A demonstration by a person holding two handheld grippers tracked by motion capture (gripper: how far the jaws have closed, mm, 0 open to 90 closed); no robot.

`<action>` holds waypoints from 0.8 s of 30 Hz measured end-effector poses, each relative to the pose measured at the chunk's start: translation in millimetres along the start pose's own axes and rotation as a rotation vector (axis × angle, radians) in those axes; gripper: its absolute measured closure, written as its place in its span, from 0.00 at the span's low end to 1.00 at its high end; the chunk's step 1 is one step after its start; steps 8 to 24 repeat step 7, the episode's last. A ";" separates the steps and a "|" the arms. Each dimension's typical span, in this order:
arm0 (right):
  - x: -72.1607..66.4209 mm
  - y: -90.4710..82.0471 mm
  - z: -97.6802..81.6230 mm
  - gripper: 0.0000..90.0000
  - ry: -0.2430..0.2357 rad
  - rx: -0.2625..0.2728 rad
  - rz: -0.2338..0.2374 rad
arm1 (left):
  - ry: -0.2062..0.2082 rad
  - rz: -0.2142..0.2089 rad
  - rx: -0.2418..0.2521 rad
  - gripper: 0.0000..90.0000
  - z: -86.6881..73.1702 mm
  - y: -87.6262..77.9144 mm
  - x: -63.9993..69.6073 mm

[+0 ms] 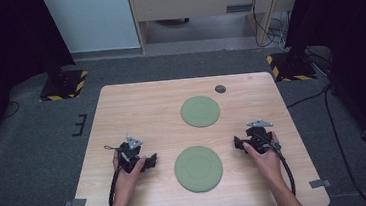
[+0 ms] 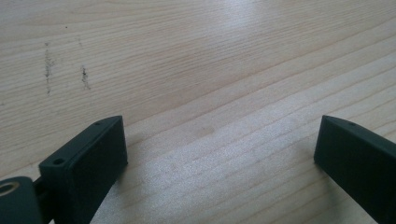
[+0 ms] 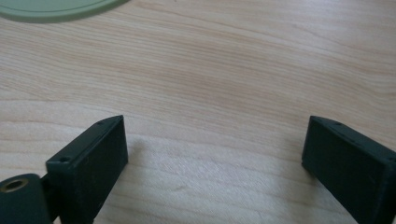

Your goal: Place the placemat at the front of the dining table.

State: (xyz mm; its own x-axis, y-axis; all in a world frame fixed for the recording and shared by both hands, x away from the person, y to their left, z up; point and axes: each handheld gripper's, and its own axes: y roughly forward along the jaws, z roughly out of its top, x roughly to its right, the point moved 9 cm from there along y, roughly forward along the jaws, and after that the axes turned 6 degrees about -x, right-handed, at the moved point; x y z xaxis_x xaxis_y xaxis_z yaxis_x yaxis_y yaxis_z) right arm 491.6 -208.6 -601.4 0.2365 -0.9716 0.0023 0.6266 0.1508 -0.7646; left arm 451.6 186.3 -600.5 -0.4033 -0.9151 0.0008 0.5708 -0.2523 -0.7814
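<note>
Two green round plates are lying flat on the wooden bench (image 1: pixel 121 108), well apart from each other: the near plate (image 1: pixel 198 168) is sitting between the two hands, and the far plate (image 1: pixel 200 111) is resting past the middle of the bench. A small dark disc (image 1: pixel 220 88) is lying just beyond the far plate, near the back edge. The left gripper (image 1: pixel 150 161) is resting on the bench to the left of the near plate, its jaws pointing toward that plate; in the left gripper view (image 2: pixel 219 154) they are standing wide apart over bare wood, holding nothing. The right gripper (image 1: pixel 237 141) is sitting on the bench to the right of the near plate, jaws likewise spread wide and empty in the right gripper view (image 3: pixel 215 149), where a plate's green rim (image 3: pixel 51 11) is showing at the top left. Each hand, left hand (image 1: pixel 127 175) and right hand (image 1: pixel 263 158), is wrapping around its gripper, with a black cable trailing back along the forearm.
</note>
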 end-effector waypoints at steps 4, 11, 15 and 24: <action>8.7 -3.4 -7.1 0.00 0.034 -0.018 -0.026 | 0.001 -0.002 -0.004 0.01 -1.8 -1.0 -0.2; 9.9 -4.0 -7.8 0.00 0.046 -0.019 -0.038 | 0.001 -0.002 -0.005 0.00 -2.1 -1.0 -0.1; 9.9 -4.0 -7.8 0.00 0.046 -0.019 -0.038 | 0.001 -0.002 -0.005 0.00 -2.1 -1.0 -0.1; 9.9 -4.0 -7.8 0.00 0.046 -0.019 -0.038 | 0.001 -0.002 -0.005 0.00 -2.1 -1.0 -0.1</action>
